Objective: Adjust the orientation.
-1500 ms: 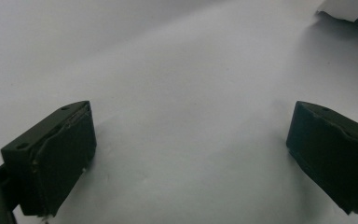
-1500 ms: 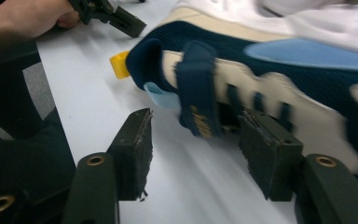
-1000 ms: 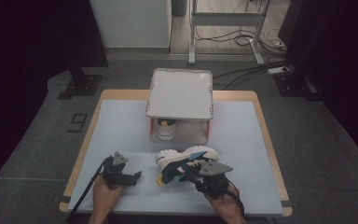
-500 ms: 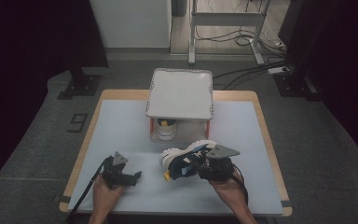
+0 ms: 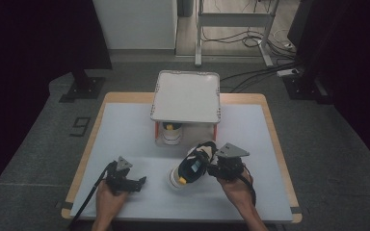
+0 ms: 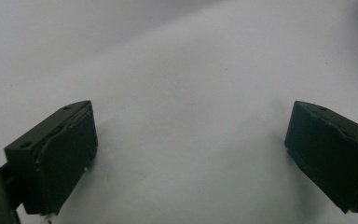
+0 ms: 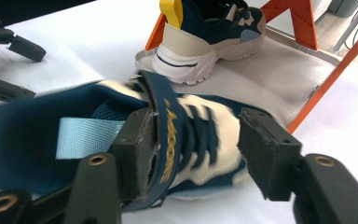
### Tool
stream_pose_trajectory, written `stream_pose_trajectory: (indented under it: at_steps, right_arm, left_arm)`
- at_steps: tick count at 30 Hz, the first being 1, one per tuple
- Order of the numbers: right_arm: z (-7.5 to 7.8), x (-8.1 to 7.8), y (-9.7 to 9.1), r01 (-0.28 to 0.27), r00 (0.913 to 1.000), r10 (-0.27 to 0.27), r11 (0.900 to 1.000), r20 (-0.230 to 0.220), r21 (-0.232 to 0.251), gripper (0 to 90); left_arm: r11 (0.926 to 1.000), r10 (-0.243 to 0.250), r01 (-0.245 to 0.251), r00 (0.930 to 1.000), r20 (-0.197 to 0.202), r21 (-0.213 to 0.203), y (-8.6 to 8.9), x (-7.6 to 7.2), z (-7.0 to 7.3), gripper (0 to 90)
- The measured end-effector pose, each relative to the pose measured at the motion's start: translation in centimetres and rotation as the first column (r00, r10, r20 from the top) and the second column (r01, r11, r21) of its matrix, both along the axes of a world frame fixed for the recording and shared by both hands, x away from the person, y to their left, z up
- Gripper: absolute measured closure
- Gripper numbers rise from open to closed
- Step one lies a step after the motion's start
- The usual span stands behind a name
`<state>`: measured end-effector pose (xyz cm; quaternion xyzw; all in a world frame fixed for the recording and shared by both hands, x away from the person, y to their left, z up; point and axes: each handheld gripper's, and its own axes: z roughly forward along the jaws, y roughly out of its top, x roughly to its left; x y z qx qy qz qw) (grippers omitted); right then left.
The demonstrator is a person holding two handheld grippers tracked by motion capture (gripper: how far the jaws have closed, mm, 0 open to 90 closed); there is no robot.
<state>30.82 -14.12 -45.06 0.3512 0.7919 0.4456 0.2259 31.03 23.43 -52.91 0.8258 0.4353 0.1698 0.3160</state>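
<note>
A blue and white sneaker (image 5: 189, 169) lies at an angle on the white mat, heel toward the front; it looks blurred in the right gripper view (image 7: 42, 140). My right gripper (image 5: 206, 163) straddles its upper (image 7: 198, 126). One pad touches the tongue strap and the other stands off the white side. Its jaws opened wide and have just closed a little, with the laces between them. A matching sneaker (image 5: 172, 132) sits on the low shelf of the stand (image 7: 205, 32). My left gripper (image 5: 137, 183) rests open on the bare mat (image 6: 186, 126).
A white-topped stand (image 5: 187, 96) on orange legs (image 7: 326, 65) stands mid-table just behind the sneaker. The white mat (image 5: 120, 130) covers a wood-edged table. The left gripper (image 7: 9, 46) appears far off in the right gripper view. Dark floor, cables and a frame lie beyond.
The sneaker has turned from lying crosswise to a diagonal, toe toward the stand. The right hand and gripper have shifted right and slightly up. The left hand has stayed put.
</note>
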Motion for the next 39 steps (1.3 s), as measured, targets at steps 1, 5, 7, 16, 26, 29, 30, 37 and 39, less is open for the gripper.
stream_pose_trajectory:
  at_steps: [1, 5, 7, 16, 26, 29, 30, 37, 39]
  right_arm:
    - [-0.1, 0.0, 0.1, -0.005, 1.0000, 0.005, 1.0000, -0.005, -0.007, 40.3]
    - [-0.7, -0.6, 0.1, -0.034, 0.9988, 0.035, 0.9989, -0.035, 0.032, 29.7]
    - [-0.8, -1.0, 0.2, -0.051, 0.9973, 0.054, 0.9968, -0.050, 0.062, 24.9]
    - [-1.9, -0.8, 3.4, -0.069, 0.9952, 0.075, 0.9932, -0.063, 0.094, 14.5]
    - [-1.1, -3.7, 3.7, -0.147, 0.9863, 0.156, 0.9773, -0.052, 0.153, 24.8]
    - [-0.6, -4.3, 4.8, -0.251, 0.9609, 0.265, 0.9570, -0.082, 0.145, 34.4]
    - [-0.6, -4.4, 5.3, -0.269, 0.9547, 0.283, 0.9524, -0.091, 0.144, 34.6]
    - [-2.2, -3.0, 8.4, -0.290, 0.9466, 0.292, 0.9565, -0.138, 0.028, 54.4]
    - [-2.0, -2.7, 7.9, -0.286, 0.9456, 0.286, 0.9578, -0.154, 0.023, 59.4]
  left_arm:
    - [1.0000, 0.000, 0.000, 1.0000, 0.000, -0.001, 0.0, 0.0, 0.0, 2.3]
    - [1.0000, -0.001, 0.001, 1.0000, 0.000, -0.001, 0.0, 0.0, 0.0, 2.5]
    - [1.0000, -0.001, 0.001, 1.0000, 0.000, -0.001, 0.0, 0.0, 0.0, 2.5]
    - [1.0000, -0.001, 0.001, 1.0000, 0.001, -0.001, 0.0, 0.0, 0.0, 2.6]
    - [1.0000, -0.002, 0.002, 1.0000, 0.001, 0.000, 0.0, 0.0, 0.0, 2.7]
    - [1.0000, -0.002, 0.002, 1.0000, 0.000, -0.001, 0.0, 0.0, 0.0, 2.7]
    - [1.0000, -0.003, 0.003, 1.0000, 0.000, -0.001, 0.0, 0.0, 0.0, 2.8]
    - [1.0000, -0.007, 0.007, 1.0000, 0.004, -0.001, 0.0, -0.1, 0.0, 3.6]
    - [1.0000, -0.008, 0.008, 1.0000, 0.004, -0.003, 0.0, -0.1, 0.0, 4.0]
